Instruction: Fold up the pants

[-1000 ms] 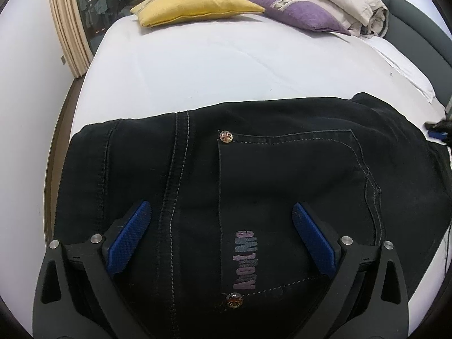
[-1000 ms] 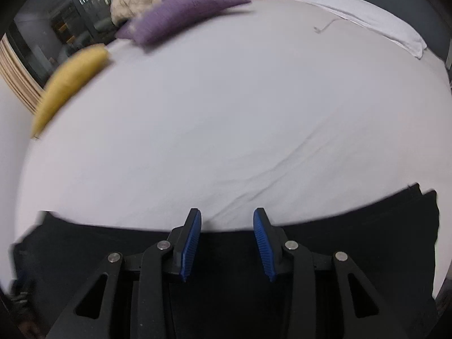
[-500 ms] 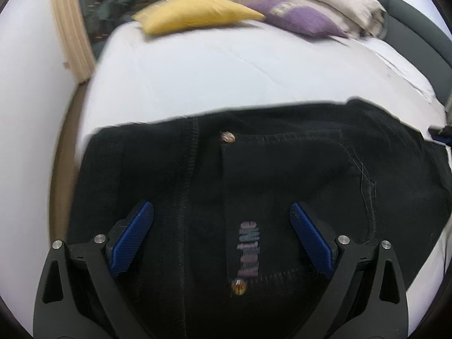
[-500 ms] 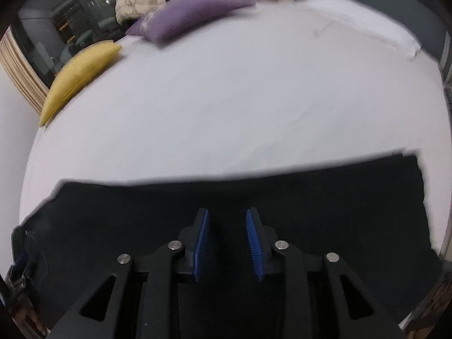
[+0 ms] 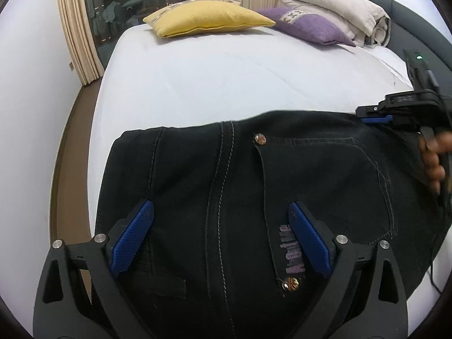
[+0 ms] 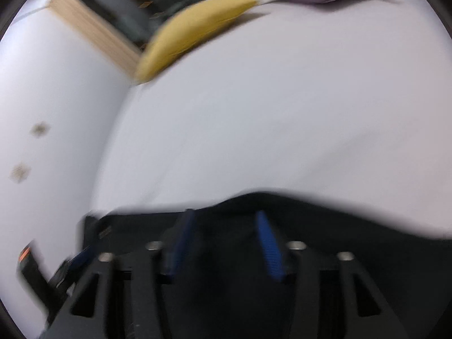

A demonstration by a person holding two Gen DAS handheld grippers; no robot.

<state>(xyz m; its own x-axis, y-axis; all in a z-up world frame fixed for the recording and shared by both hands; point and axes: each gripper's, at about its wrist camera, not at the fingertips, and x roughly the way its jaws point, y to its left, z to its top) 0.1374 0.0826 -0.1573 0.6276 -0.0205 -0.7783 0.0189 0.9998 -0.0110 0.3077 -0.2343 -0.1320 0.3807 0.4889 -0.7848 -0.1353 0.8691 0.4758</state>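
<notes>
1. The black pants (image 5: pixel 226 197) lie on the white bed (image 5: pixel 226 84), filling the lower half of the left wrist view, back pocket (image 5: pixel 325 186) up and already doubled into a compact block
2. The left gripper (image 5: pixel 220 240) sits at the bottom of the frame over the cloth, its blue pads (image 5: pixel 132 237) spread wide and holding nothing
3. The right gripper (image 6: pixel 223 243) shows in its own blurred view at bottom centre, fingers parted with dark cloth between them; whether it grips that cloth I cannot tell. In the left wrist view it appears at the right edge, at the far rim of the pants
4. Judged from this, a fold is about done or the next one is being set up; the next move calls for a firm pinch on one edge and an even carry across so the layers stay square
5. No containers are in sight; a yellow pillow (image 5: pixel 209 18), a purple pillow (image 5: pixel 308 25) and a rolled duvet (image 5: pixel 339 8) rest at the top of the frame
</notes>
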